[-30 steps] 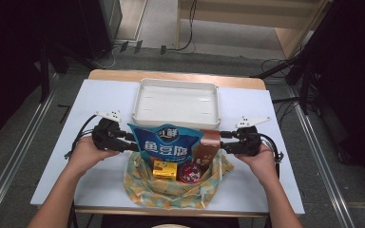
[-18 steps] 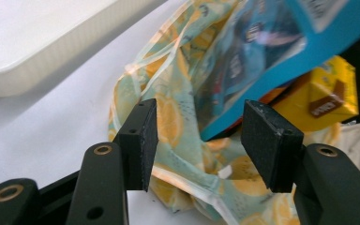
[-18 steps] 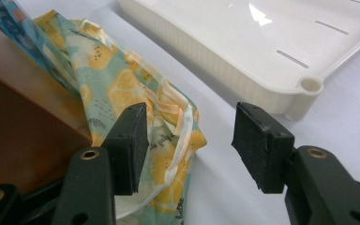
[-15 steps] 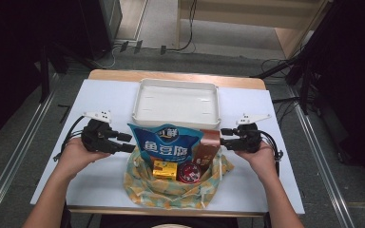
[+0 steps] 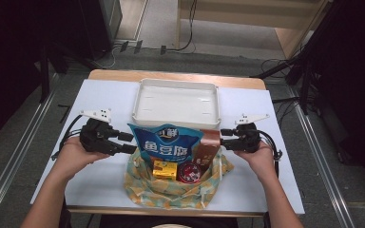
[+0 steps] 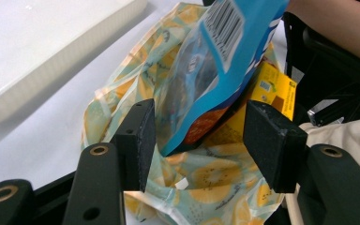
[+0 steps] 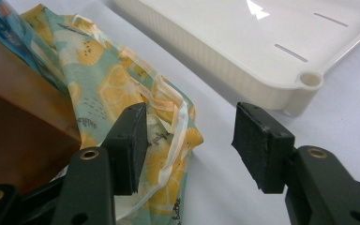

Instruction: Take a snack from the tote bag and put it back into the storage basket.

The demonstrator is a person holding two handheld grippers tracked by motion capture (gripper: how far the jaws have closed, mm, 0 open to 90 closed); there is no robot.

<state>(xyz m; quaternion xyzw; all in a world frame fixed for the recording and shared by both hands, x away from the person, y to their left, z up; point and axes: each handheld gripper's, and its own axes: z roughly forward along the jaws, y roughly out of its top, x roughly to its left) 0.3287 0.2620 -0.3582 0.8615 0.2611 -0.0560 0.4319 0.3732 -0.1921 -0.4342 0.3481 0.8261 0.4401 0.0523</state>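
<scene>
The left gripper (image 5: 129, 143) has its jaws spread wide, with nothing held between them. It sits just beside the blue snack bag (image 5: 167, 145), at the bag's left edge. The right gripper (image 5: 224, 136) is spread wide too, and its jaws hold nothing. It is near the right side of the cloth bag (image 5: 171, 187).

The cloth bag is yellow and pale green with lemon slices printed on it. It lies open near the front of the white table (image 5: 104, 95). The blue snack bag stands up out of it, shiny, with white letters on its front. A brown box (image 5: 208, 147), a yellow box (image 5: 164, 168) and a small round red tin (image 5: 188, 172) sit in the cloth bag too. A white tray (image 5: 145, 102) lies just behind the bags.
</scene>
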